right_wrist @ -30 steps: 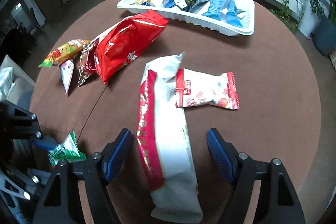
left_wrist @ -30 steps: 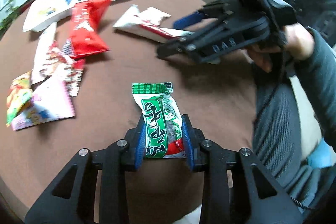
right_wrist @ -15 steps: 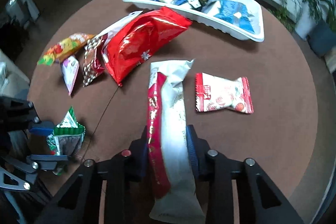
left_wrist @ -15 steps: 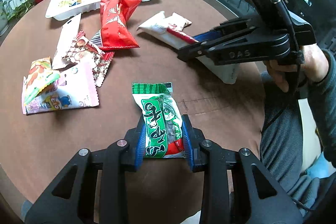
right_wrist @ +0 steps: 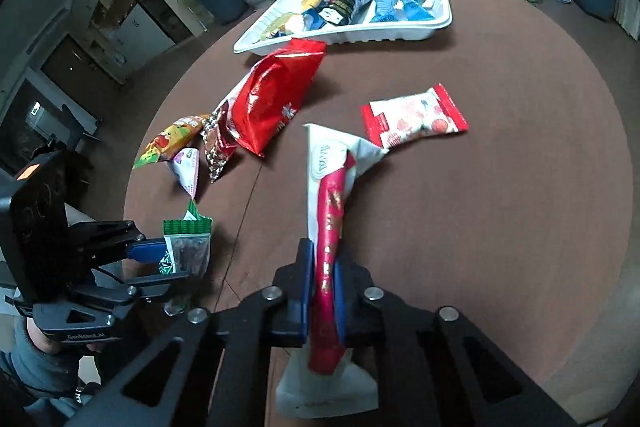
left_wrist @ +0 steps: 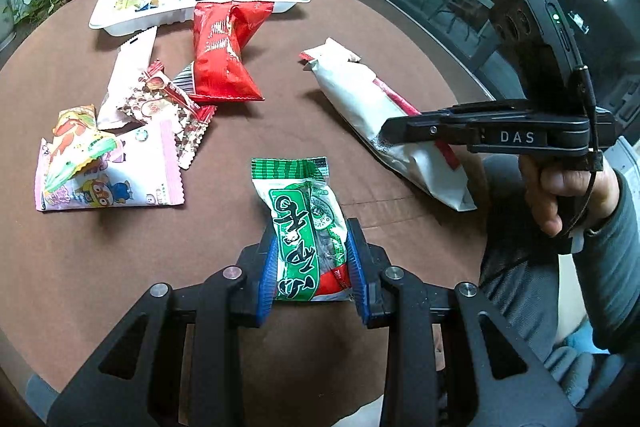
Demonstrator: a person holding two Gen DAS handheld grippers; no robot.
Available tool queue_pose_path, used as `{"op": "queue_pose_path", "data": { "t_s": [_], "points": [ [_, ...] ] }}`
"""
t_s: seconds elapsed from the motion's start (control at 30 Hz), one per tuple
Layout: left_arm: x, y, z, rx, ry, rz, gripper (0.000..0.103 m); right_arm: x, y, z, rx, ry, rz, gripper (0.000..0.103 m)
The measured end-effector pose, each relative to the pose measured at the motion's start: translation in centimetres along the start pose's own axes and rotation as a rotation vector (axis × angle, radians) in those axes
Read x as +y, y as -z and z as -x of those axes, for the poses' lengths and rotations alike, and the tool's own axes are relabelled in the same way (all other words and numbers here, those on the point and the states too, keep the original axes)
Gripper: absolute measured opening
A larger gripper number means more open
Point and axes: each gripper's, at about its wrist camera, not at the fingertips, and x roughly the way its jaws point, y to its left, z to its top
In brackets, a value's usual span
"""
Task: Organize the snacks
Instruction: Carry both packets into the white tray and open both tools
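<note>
Now lifted: white-red packet in right claw, green packet in left claw; snack-filled white tray beyond.

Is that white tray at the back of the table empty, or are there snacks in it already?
Not empty. The white tray already holds several packets, blue, yellow and dark ones, lying inside its rim. How many exactly, cannot tell.

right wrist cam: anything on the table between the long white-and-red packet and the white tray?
Yes. In the right wrist view the small red-and-white packet lies beyond the tip of the long white-and-red packet; past it is bare brown table up to the white tray.
</note>
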Motion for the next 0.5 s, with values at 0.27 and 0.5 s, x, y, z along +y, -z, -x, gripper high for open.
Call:
{"op": "queue_pose_path", "data": {
  "t_s": [0.27, 0.5],
  "points": [
    [0.3, 0.2, 0.4, -0.014, 0.007, 0.022, 0.028, 0.4, 0.1, 0.3, -0.007, -0.013, 0.000, 0.008],
    [0.5, 0.1, 1.0, -0.042, 0.045, 0.042, 0.027, -0.7, 0.6, 2.0, -0.076, -0.127, -0.094, 0.008]
  ]
}}
